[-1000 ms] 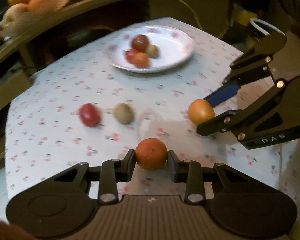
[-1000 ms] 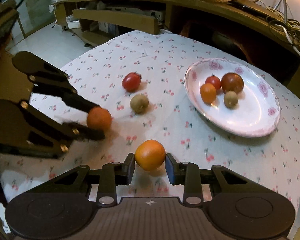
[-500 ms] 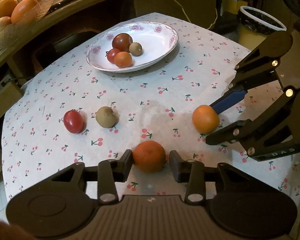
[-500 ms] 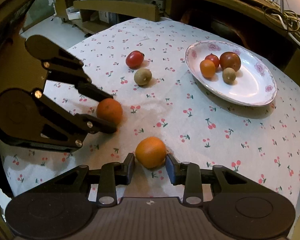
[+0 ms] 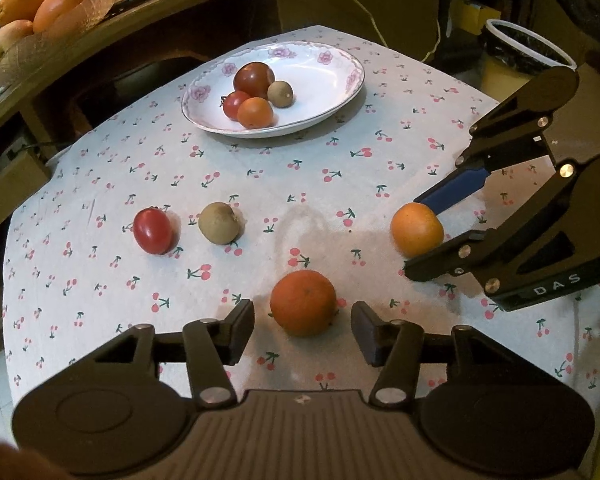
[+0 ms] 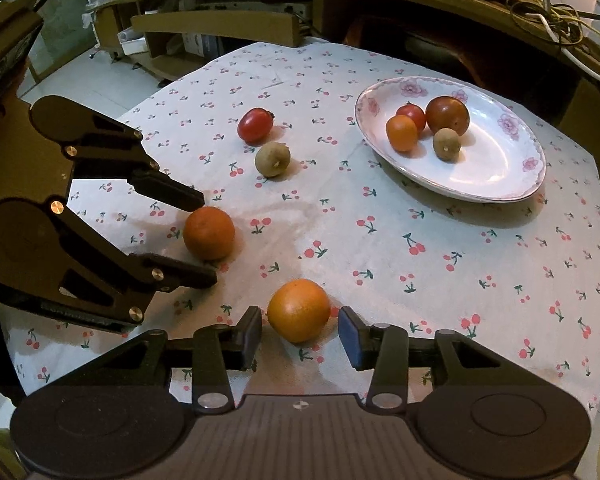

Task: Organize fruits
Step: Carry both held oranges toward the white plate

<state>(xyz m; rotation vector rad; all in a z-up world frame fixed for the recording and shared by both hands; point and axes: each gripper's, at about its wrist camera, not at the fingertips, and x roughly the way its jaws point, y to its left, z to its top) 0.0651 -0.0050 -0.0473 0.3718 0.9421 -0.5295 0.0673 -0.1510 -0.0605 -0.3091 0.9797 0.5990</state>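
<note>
Both hand-held grippers are letting go. Left gripper (image 5: 303, 325) has its jaws opening around the darker orange (image 5: 303, 303), which sits on the cherry-print tablecloth (image 5: 100, 184) near the front edge of the table; a clear gap shows on each side of the fruit where half a second ago the pads were snug against it. Right gripper (image 6: 299, 332) is opening too, its pads now just off the paler orange (image 6: 299, 310), which rests on the cloth close beside the first.

Both oranges have therefore been set down side by side rather than carried to the white floral plate (image 5: 340, 96) at the far side of the table, which holds two tomatoes, a small orange fruit and a brown round one. A red tomato (image 5: 153, 231) and a brown kiwi-like fruit (image 5: 218, 228) lie loose toward the left edge. By my reading the fruits are being grouped by kind, and this oranges pair is just placed.
</note>
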